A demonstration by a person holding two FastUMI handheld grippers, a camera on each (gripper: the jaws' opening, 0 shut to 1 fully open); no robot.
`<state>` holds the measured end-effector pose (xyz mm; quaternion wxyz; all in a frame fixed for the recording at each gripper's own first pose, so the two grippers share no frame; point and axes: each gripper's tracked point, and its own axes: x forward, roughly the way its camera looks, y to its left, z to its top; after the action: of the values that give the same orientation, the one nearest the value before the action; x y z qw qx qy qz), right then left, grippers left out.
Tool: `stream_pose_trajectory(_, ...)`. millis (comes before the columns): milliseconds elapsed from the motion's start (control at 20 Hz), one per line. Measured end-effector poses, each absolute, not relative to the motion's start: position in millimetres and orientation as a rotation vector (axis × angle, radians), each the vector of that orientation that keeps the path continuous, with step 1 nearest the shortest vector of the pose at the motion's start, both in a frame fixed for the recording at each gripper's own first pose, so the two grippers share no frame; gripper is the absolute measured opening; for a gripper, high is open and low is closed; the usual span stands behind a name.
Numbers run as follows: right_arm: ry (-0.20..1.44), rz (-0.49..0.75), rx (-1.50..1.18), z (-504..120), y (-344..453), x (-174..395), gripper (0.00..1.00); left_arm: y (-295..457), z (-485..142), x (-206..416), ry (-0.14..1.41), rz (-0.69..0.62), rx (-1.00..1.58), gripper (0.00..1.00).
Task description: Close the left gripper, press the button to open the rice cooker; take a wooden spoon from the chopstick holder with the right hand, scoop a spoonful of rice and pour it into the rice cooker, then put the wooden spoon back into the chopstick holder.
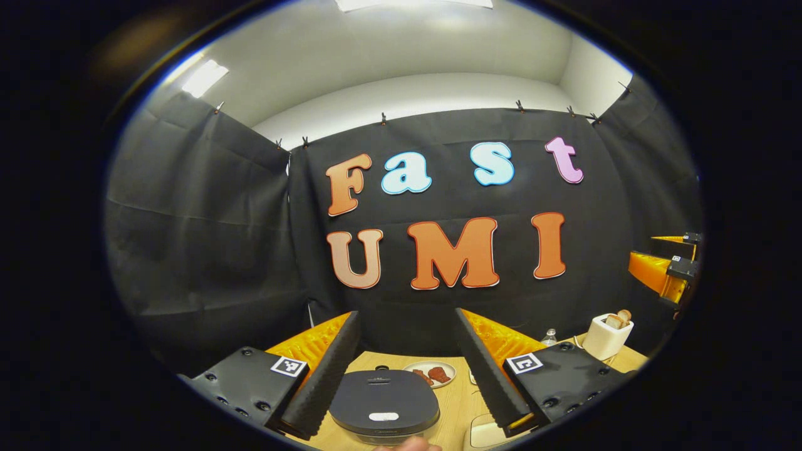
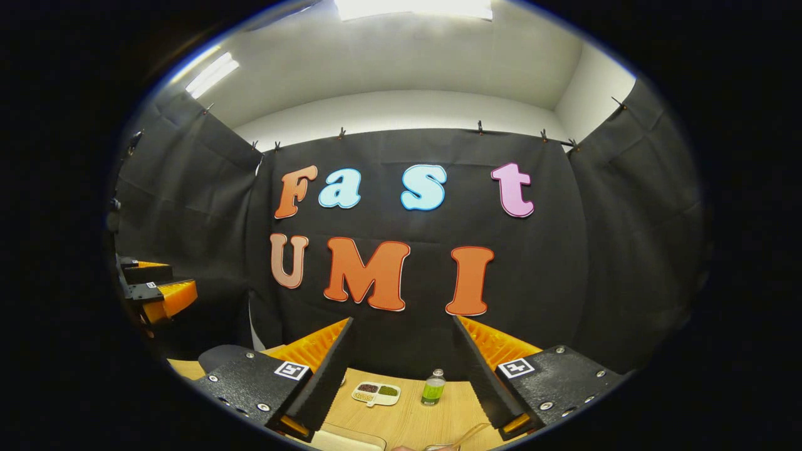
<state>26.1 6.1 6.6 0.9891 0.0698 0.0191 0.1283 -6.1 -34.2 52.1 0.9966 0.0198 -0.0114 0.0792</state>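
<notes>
in the left gripper view the left gripper (image 1: 407, 369) hangs released above the wooden counter (image 1: 456, 407), its fingers spread wide with nothing between them. the rice cooker (image 1: 383, 407) sits at 6 o'clock between those fingers, lid down. just behind it, toward 5 o'clock, lies a small plate (image 1: 432, 373) with reddish pieces on it. the chopstick holder (image 1: 606, 337), pale and boxy, stands at 4 o'clock near the counter's far edge with the wooden spoon (image 1: 623, 316) poking out of its top. in the right gripper view the right gripper (image 2: 407, 373) is likewise released and empty; a divided dish (image 2: 376, 393) and a green bottle (image 2: 432, 388) stand side by side at 6 o'clock.
</notes>
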Motion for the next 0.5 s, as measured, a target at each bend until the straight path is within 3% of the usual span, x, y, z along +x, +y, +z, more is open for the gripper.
stream_pose_trajectory(500, 0.075, 0.287, 0.158, -16, -12, 25, 0.94, -42, 40, -14, 0.020, 0.222, 0.060, 1.00)
